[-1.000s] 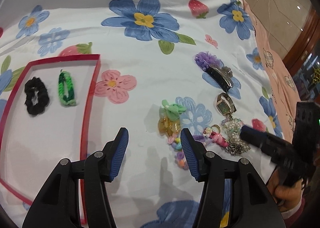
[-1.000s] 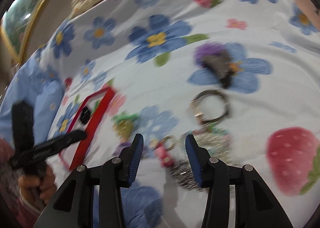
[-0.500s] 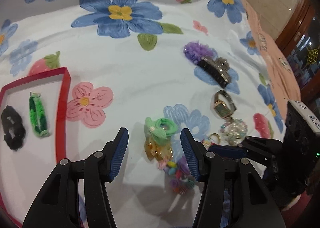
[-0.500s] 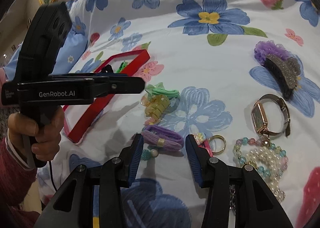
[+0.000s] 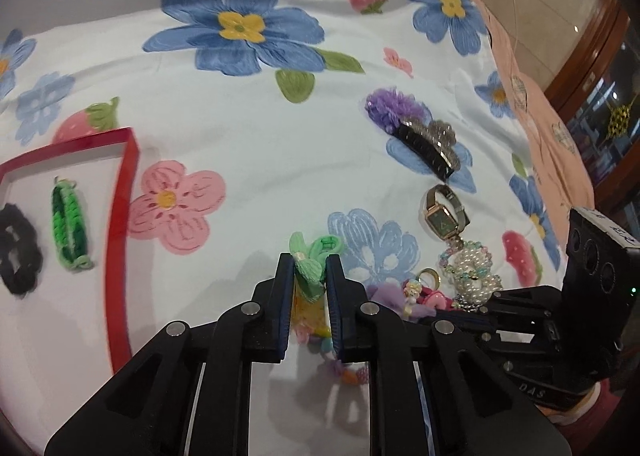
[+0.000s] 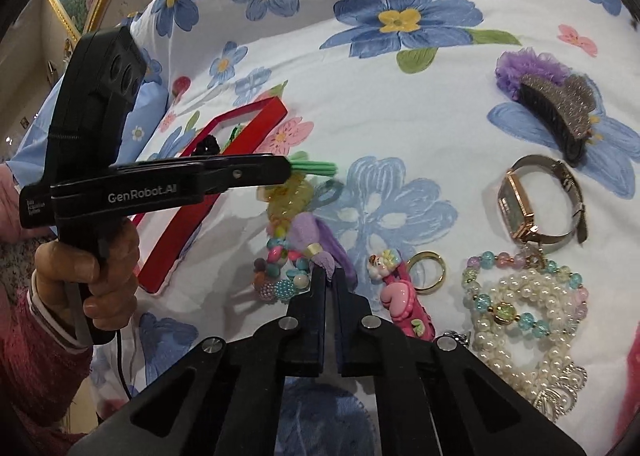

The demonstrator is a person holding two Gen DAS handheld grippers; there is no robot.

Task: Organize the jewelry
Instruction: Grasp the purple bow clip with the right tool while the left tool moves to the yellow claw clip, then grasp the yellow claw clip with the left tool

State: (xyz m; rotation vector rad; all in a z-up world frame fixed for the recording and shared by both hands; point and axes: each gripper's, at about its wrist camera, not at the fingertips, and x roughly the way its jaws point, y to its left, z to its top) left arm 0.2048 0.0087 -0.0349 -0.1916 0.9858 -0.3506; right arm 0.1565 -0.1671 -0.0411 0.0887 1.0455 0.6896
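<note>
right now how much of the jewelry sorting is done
Early on. Done: a black scrunchie and a green band lie in the red tray. In hand: the left gripper has its jaws shut on the green hair tie, and the right gripper on the purple hair tie. Left on the cloth: watch, pearl bracelets, ring, claw clip, pink charm, bead bracelet.

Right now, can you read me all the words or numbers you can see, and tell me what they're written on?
"GenRobot.AI": white letters on the side of the left gripper, seen from the right wrist camera.
Small white print at the back end of that same gripper body: too small to read.
"DAS": part of a marking on the right gripper body in the left wrist view; the rest is cut off.
White label on top of the right gripper's camera block: handwriting too blurred to read.
</note>
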